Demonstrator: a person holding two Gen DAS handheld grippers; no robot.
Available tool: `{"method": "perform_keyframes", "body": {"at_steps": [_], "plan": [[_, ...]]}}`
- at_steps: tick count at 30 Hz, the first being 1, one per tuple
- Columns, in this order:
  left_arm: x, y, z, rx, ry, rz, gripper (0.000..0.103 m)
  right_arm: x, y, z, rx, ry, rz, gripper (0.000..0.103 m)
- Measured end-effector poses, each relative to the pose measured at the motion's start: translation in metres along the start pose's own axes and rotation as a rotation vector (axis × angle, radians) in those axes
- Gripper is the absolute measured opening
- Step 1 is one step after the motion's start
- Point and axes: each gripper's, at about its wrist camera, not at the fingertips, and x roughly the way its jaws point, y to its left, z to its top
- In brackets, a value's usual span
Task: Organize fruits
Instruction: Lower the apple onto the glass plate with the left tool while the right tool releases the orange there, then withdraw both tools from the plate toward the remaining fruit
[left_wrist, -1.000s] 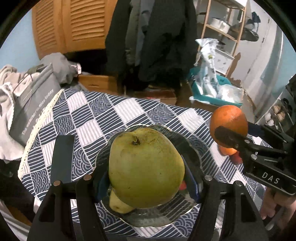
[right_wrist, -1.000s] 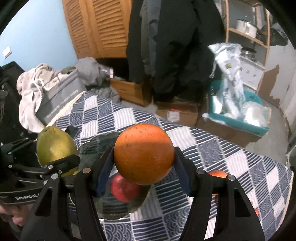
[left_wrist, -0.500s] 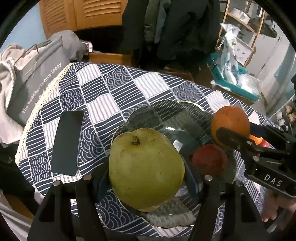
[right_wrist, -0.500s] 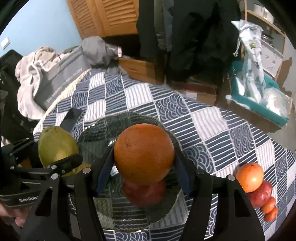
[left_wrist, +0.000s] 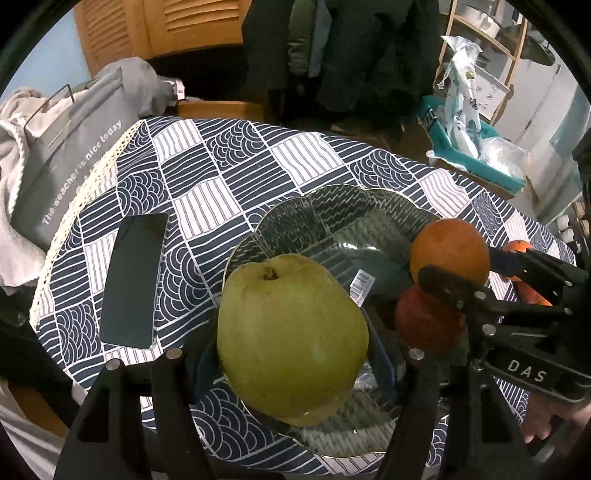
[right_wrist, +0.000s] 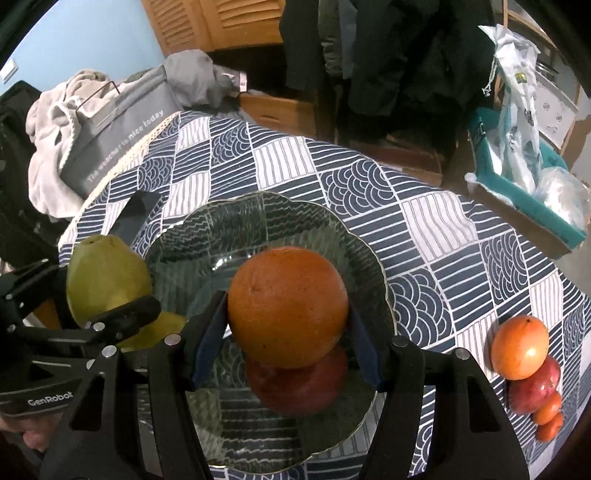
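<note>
Cluttered room, table under a navy-and-white patterned tablecloth (left_wrist: 236, 177).

Left gripper (left_wrist: 291, 354): jaws pinching a large green pear (left_wrist: 291, 339), blue pads against its two sides, stem end up. Pear held over the near left part of a clear glass plate (left_wrist: 332, 206); whether it touches the plate cannot be told. Second yellow-green fruit (right_wrist: 162, 328) showing just under it in the right wrist view, at the plate's left edge.

Right gripper (right_wrist: 288, 328): jaws closed on an orange (right_wrist: 288, 306), pads on both sides. Orange held directly above a red apple (right_wrist: 295, 384) that lies in the plate; the two look to be touching or very nearly so. In the left wrist view the same gripper enters from the right, marked "DAS", with part of a hand (left_wrist: 546, 428) behind it.

Plate: scalloped, ribbed glass with a thin gold rim, near the middle of the table; small white barcode sticker (left_wrist: 362, 282) on its floor.

Left of plate: dark phone (left_wrist: 133, 280), lying flat, face up, well clear of the rim.

Right of plate, near the table's edge: row of loose fruit, being one orange-red round fruit (right_wrist: 521, 349), one red apple (right_wrist: 535, 387) touching it, and two small orange fruits (right_wrist: 548, 413) beyond.

Off the table's left end: grey bag (left_wrist: 74, 162) with white lettering, against a heap of pale cloth (right_wrist: 55, 110).

Background: louvred wooden doors (left_wrist: 166, 33), dark coats (left_wrist: 351, 48) hanging, teal crate (right_wrist: 517, 184) holding plastic bags, wooden shelving (left_wrist: 498, 37).
</note>
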Motion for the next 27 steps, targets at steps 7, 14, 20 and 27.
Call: {"method": "perform_keyframes", "body": {"at_steps": [7, 14, 20, 27], "plan": [[0.001, 0.009, 0.001, -0.048, 0.013, -0.004, 0.071, -0.001, -0.003, 0.0, 0.024, 0.009, 0.044, 0.066], [-0.007, 0.003, 0.0, -0.015, -0.016, 0.011, 0.071, -0.008, -0.002, 0.001, 0.01, -0.009, 0.032, 0.066], [-0.012, -0.005, 0.001, 0.012, -0.025, 0.007, 0.071, -0.016, -0.001, 0.0, 0.002, -0.026, 0.011, 0.066], [-0.025, -0.016, 0.004, 0.025, -0.046, -0.008, 0.071, -0.038, -0.006, 0.0, -0.004, -0.071, -0.045, 0.066]]}}
